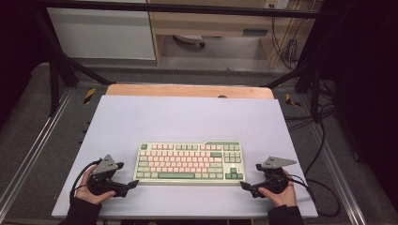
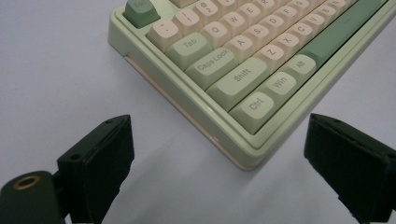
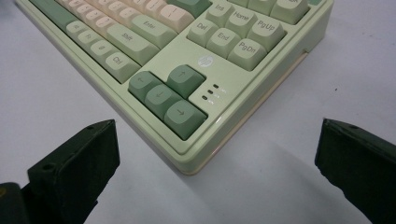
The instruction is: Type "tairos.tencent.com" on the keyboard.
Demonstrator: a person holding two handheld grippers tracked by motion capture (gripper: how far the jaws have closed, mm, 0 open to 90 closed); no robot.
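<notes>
On a pale lilac mat (image 1: pixel 187 117) covering a wooden table (image 1: pixel 187 90), a green and cream keyboard (image 1: pixel 189 162) is lying flat, near the person's edge and roughly centred between the two hands. Its long side is running left to right, with pink-cream letter keys in the middle and green keys around the edges.

At the keyboard's left end, the person's left hand (image 1: pixel 89 187) is holding the left gripper (image 1: pixel 130 183), which is pointing at the near left corner. Its two black jaws are standing wide apart and gripping nothing. From the left gripper view, that corner of the keyboard (image 2: pixel 243 79) is sitting between the jaws and a little ahead of them, with the Ctrl, Win and Shift keys closest; the jaws are not touching it.

At the right end, the right hand (image 1: pixel 281 191) is holding the right gripper (image 1: pixel 245 185), which is aiming at the near right corner. Its jaws are also spread wide and holding nothing. From the right gripper view, the corner with the four dark green arrow keys (image 3: pixel 167 94) is lying between the jaws, just ahead of them and apart from both.

Each gripper is carrying a grey three-cornered plate on top, and a black cable is trailing from each toward the person. Both grippers are staying low, close above the mat.
</notes>
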